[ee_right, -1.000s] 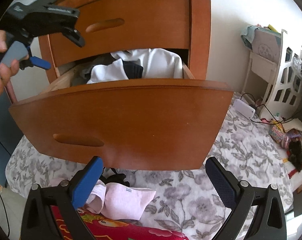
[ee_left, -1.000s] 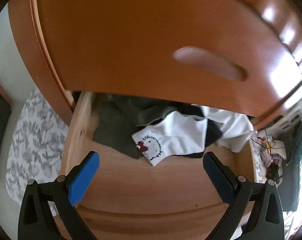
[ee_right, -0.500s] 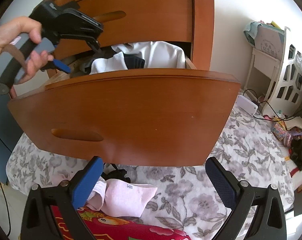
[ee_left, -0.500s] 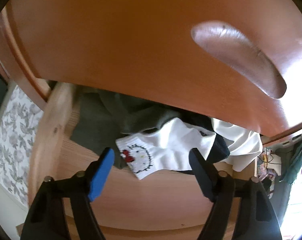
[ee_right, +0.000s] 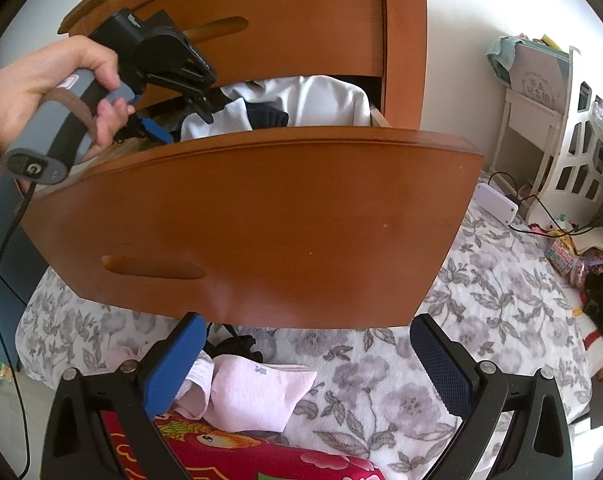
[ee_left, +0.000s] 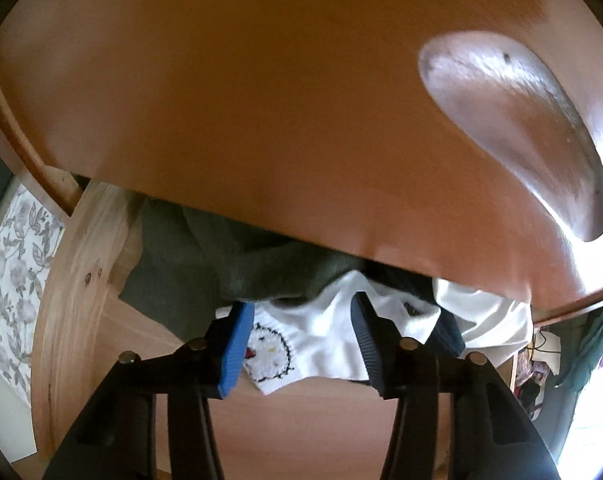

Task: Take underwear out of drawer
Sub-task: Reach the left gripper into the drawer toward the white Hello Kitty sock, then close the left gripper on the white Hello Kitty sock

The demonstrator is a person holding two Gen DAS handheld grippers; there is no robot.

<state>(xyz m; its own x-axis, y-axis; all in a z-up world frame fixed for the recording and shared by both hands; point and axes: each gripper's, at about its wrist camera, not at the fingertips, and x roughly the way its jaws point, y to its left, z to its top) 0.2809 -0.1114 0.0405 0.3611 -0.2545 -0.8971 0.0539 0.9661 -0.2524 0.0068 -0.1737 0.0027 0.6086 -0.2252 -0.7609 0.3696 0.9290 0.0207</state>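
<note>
Inside the open drawer (ee_left: 81,300), the left gripper (ee_left: 297,344) was closing around white underwear (ee_left: 325,344), not yet lifted; right gripper (ee_right: 313,364) fingers gaped empty.

Both views are daylit. In the left wrist view, strong light enters from the right edge and burns out to white; it produces a glare patch on the recessed handle (ee_left: 513,128) of the upper drawer front (ee_left: 261,100). That panel is soft and slightly motion-blurred, and the clothes beneath it lie in its shadow. The right wrist view is brighter and sharper — the white wall (ee_right: 461,40) reflects even light, with mild overexposure at the far right. Both pictures show heavy fisheye bending and dark vignetted corners.
</note>
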